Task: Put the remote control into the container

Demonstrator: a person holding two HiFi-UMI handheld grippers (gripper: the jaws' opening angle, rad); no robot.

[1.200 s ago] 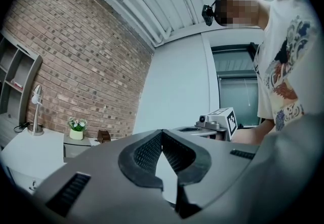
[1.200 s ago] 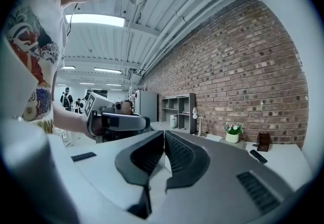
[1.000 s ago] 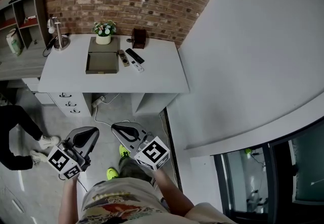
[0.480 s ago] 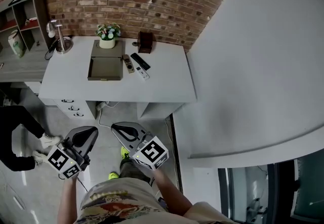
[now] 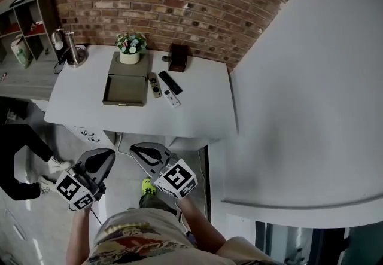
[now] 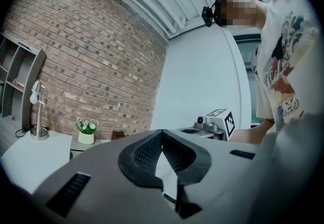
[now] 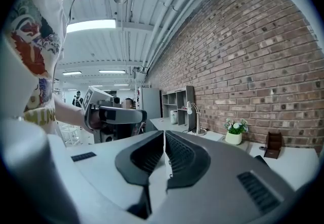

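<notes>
Remote controls lie three abreast on the white desk [image 5: 203, 108], just right of the container [image 5: 124, 90]: a tan one [image 5: 154, 85], a black one [image 5: 172, 82] and a white one [image 5: 171, 99]. The task does not say which is meant. Each looks like a slim, stiff plastic bar, probably light and somewhat slippery. A pinch across the narrow width near the middle should keep it from tipping, though it lies flat, so the jaws must come right down to the desktop. The container is a shallow open tray, seemingly empty. The left gripper [image 5: 103, 159] and right gripper [image 5: 142, 153] hang over the floor, well short of the desk, each with jaws pressed together on nothing. The desktop is smooth and matte, with a flower pot [image 5: 130, 49], a brown box [image 5: 178, 58] and a lamp [image 5: 72, 48] near the brick wall [image 5: 179, 0]; a shelf unit [image 5: 30, 24] stands at left
</notes>
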